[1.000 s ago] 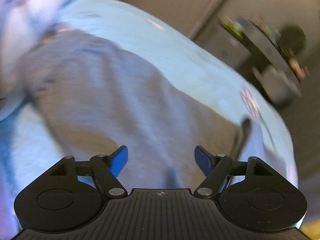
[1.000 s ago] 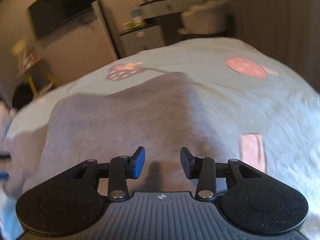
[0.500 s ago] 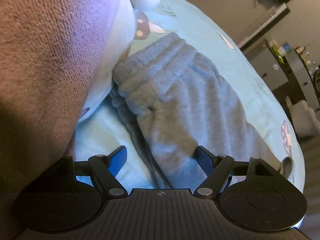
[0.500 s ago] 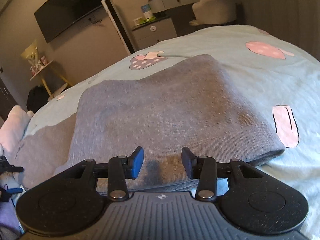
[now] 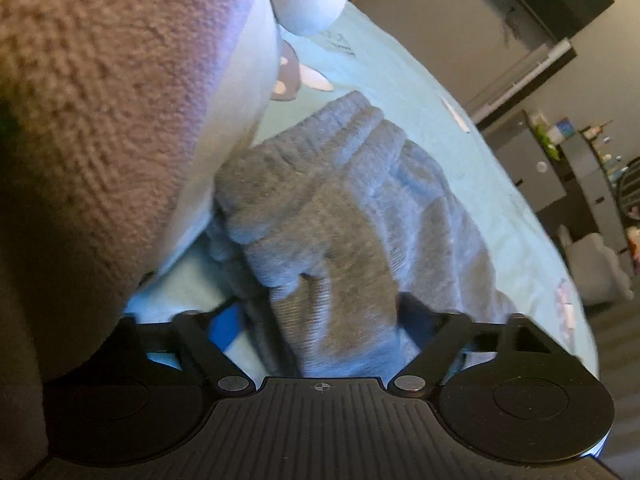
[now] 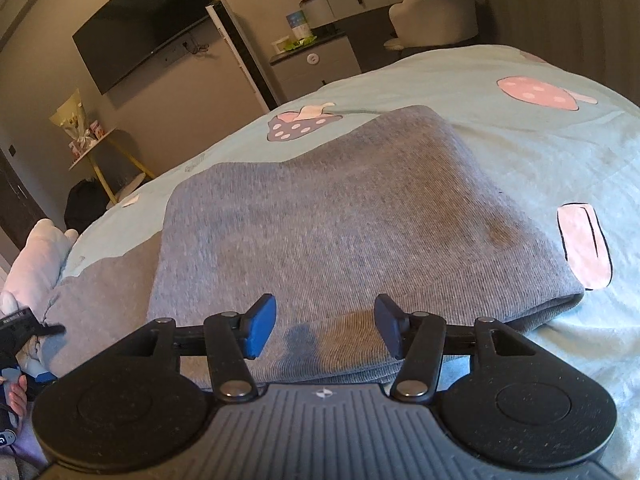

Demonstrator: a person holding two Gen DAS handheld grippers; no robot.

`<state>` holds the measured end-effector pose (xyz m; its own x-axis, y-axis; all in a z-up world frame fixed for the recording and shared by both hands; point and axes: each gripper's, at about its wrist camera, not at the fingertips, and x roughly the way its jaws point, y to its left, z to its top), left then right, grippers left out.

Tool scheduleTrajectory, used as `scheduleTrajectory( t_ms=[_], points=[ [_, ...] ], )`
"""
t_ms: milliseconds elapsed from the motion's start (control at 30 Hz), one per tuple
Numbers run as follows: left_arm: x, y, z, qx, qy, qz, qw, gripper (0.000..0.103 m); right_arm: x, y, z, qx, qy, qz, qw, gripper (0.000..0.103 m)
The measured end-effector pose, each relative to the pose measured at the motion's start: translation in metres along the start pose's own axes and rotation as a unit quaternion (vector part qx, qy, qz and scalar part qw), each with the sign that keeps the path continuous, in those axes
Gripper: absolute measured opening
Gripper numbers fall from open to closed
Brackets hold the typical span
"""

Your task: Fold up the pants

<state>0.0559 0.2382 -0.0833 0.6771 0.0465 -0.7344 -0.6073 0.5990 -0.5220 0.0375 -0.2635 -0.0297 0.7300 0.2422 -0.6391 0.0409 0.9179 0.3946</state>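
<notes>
Grey pants (image 6: 340, 216), mint mushroom-print bedspread (image 6: 520, 152)

A pale blue bedspread (image 6: 500, 152) printed with pink and purple mushrooms covers the bed. Beyond it a dark television (image 6: 140, 26) hangs on the wall, with a grey cabinet (image 6: 316, 66) and a pale upholstered chair (image 6: 436, 10) beside it. A plush toy (image 6: 36, 256) lies at the bed's left edge.

Two gripper-mounted fisheyes, angled down, close over the same grey pants (image 5: 340, 216) on the bed (image 6: 520, 128).

No readable text, labels or numbers anywhere; faint dark marks on bedsheet (image 5: 340, 50) too blurred to read.
</notes>
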Motion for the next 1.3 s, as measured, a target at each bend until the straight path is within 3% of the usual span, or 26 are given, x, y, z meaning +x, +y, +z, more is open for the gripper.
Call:
scheduleTrajectory(
  t_ms=[333, 467, 667, 733, 900, 967, 1033, 1067, 1100, 1133, 1167, 1233, 1300],
  points=[
    [-0.013, -0.008, -0.001, 0.013, -0.009, -0.023, 0.9996, 0.03, -0.002, -0.005, 0.001, 0.016, -0.003, 0.007, 1.0, 0.05],
    [-0.03, -0.029, 0.0, 0.065, -0.036, -0.036, 0.9966, 0.025, -0.001, -0.006, 0.001, 0.021, -0.004, 0.009, 1.0, 0.05],
    [-0.067, -0.085, -0.005, 0.175, -0.079, -0.064, 0.9794, 0.023, -0.001, -0.009, 0.001, 0.03, -0.006, 0.015, 0.999, 0.05],
    [-0.082, -0.11, -0.013, 0.223, -0.095, -0.078, 0.967, 0.022, -0.001, -0.01, 0.001, 0.035, -0.008, 0.017, 0.999, 0.05],
    [-0.113, -0.179, -0.058, 0.332, -0.115, -0.142, 0.9252, 0.018, -0.001, -0.011, 0.001, 0.04, -0.01, 0.02, 0.999, 0.05],
    [-0.12, -0.207, -0.085, 0.372, -0.114, -0.181, 0.9031, 0.003, -0.001, -0.011, 0.001, 0.043, -0.011, 0.021, 0.999, 0.05],
    [-0.129, -0.232, -0.12, 0.419, -0.1, -0.243, 0.8694, 0.006, -0.002, -0.013, 0.001, 0.047, -0.013, 0.021, 0.999, 0.05],
    [-0.129, -0.243, -0.134, 0.432, -0.085, -0.263, 0.8584, 0.01, -0.002, -0.014, 0.001, 0.049, -0.013, 0.022, 0.998, 0.05],
    [-0.125, -0.252, -0.148, 0.439, -0.063, -0.279, 0.8516, 0.028, -0.003, -0.015, 0.001, 0.052, -0.013, 0.023, 0.998, 0.05],
    [-0.121, -0.257, -0.156, 0.436, -0.045, -0.284, 0.8527, 0.05, -0.004, -0.016, 0.001, 0.056, -0.014, 0.024, 0.998, 0.05],
    [-0.116, -0.258, -0.163, 0.428, -0.029, -0.29, 0.8558, 0.055, -0.005, -0.017, 0.001, 0.059, -0.014, 0.026, 0.998, 0.05],
    [-0.108, -0.248, -0.165, 0.395, -0.006, -0.299, 0.8684, 0.055, -0.008, -0.018, 0.001, 0.063, -0.014, 0.031, 0.997, 0.05],
    [-0.1, -0.227, -0.157, 0.361, 0.001, -0.266, 0.8939, 0.062, -0.009, -0.018, 0.001, 0.063, -0.012, 0.038, 0.997, 0.05]
  ],
)
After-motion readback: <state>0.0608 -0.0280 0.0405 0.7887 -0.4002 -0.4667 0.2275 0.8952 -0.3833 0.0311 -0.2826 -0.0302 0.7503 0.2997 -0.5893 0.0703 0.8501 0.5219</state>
